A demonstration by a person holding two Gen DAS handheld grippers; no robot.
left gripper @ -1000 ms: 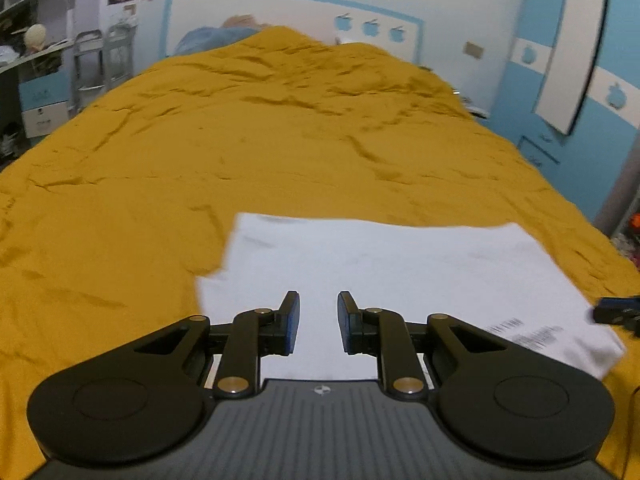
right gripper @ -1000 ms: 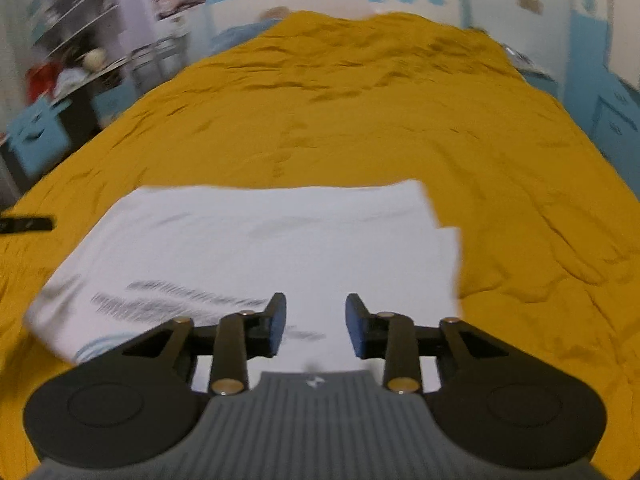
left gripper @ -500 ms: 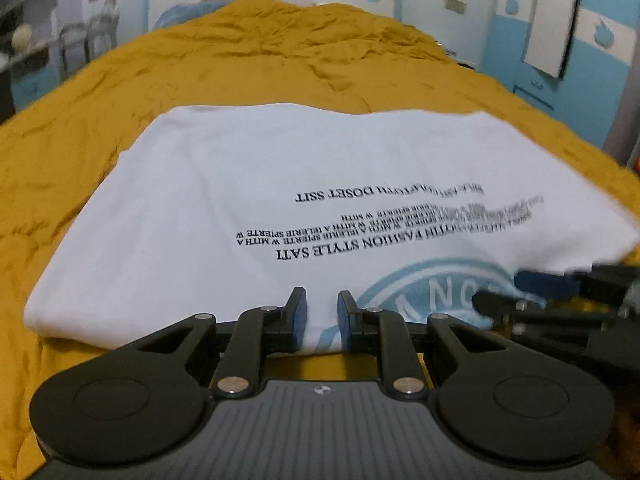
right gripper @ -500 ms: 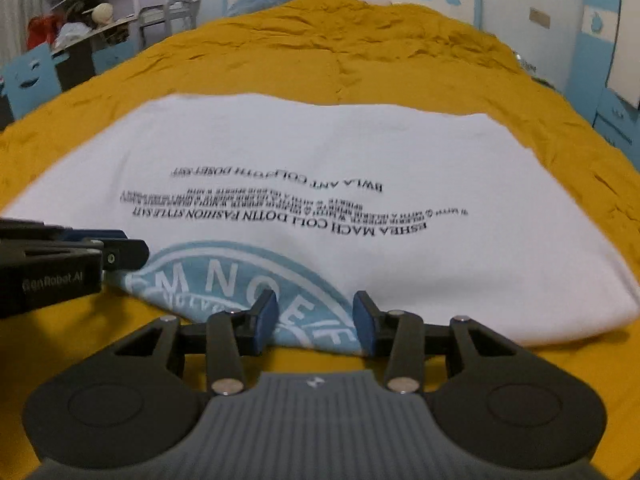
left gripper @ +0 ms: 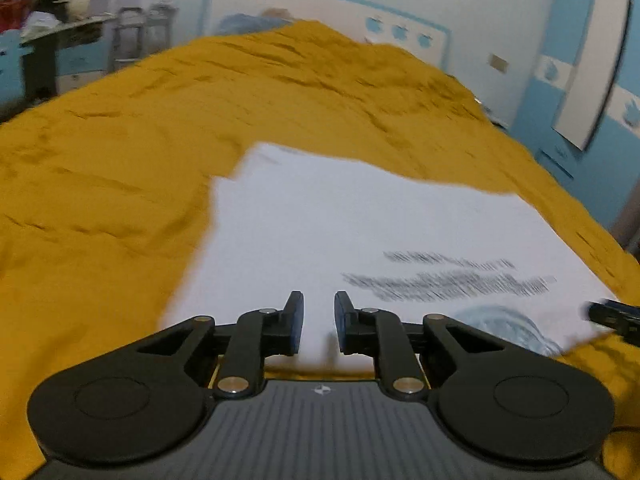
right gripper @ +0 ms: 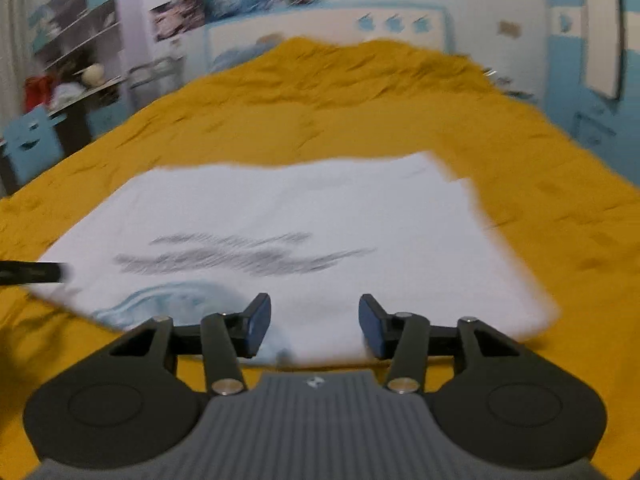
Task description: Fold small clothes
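A white T-shirt [left gripper: 360, 224] with black lettering and a pale blue round print lies folded flat on the mustard-yellow bed cover [left gripper: 120, 160]. It also shows in the right wrist view [right gripper: 320, 216]. My left gripper [left gripper: 319, 320] hovers over the shirt's near edge, jaws a narrow gap apart, holding nothing. My right gripper [right gripper: 314, 322] is open wider and empty over the shirt's near edge. Each gripper's tip shows at the edge of the other's view: the right gripper [left gripper: 612, 314], the left gripper [right gripper: 32, 272].
The yellow cover [right gripper: 560, 168] spreads on all sides of the shirt. A white and blue headboard [left gripper: 320, 16] stands at the far end. Shelves and a desk [right gripper: 72, 72] are on the left, a blue wall [left gripper: 580, 80] on the right.
Both grippers have lifted up and back from the shirt's near edge, where they were low half a second ago. The right jaws have opened wider. The shirt lies flat.
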